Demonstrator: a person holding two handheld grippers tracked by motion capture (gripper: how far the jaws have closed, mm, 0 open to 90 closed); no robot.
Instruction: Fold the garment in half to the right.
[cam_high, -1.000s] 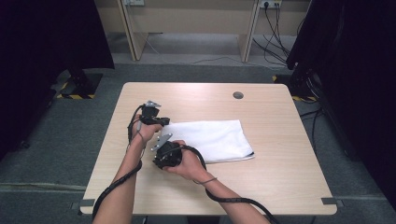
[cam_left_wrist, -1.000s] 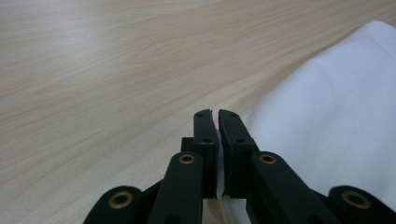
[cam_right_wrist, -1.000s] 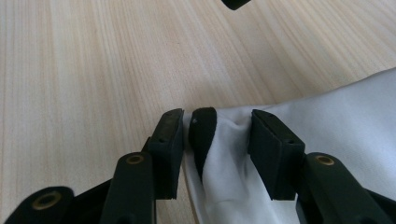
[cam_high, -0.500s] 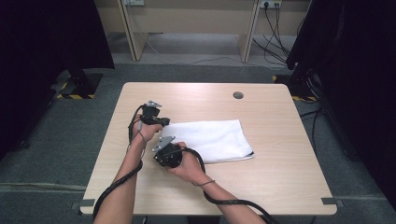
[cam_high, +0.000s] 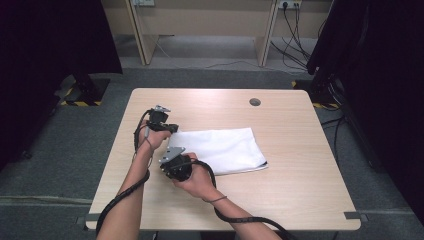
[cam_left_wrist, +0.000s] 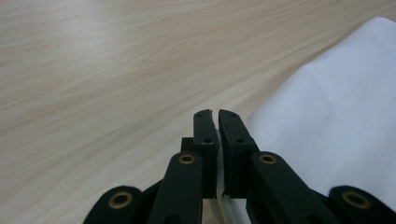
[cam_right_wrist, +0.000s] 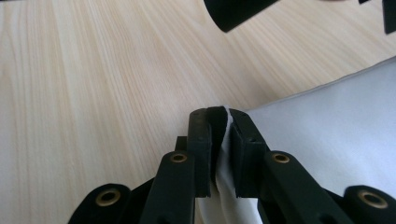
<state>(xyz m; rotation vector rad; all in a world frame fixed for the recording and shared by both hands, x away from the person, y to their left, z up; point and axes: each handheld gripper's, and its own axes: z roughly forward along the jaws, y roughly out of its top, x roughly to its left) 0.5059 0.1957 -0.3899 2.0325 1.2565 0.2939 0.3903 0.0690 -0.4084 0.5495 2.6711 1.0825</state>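
Cloth (cam_high: 220, 150): R gripper (cam_right_wrist: 219, 116) fingers pinch its edge; L gripper (cam_left_wrist: 215, 116) fingers closed, prob. on it too.

- Cloth (cam_high: 220, 150): plain white, no print, with a faint grey shade along its edge
- Worktop (cam_high: 300, 165): pale beige wood with fine streaky grain, and one small round grey spot (cam_high: 255, 102)
- Left tool (cam_left_wrist: 215, 122) and right tool (cam_right_wrist: 219, 119): matt black, with brass-coloured rivets
- Floor (cam_high: 65, 150): dull grey
- Yellow-and-black striped tape (cam_high: 80, 103) on the floor
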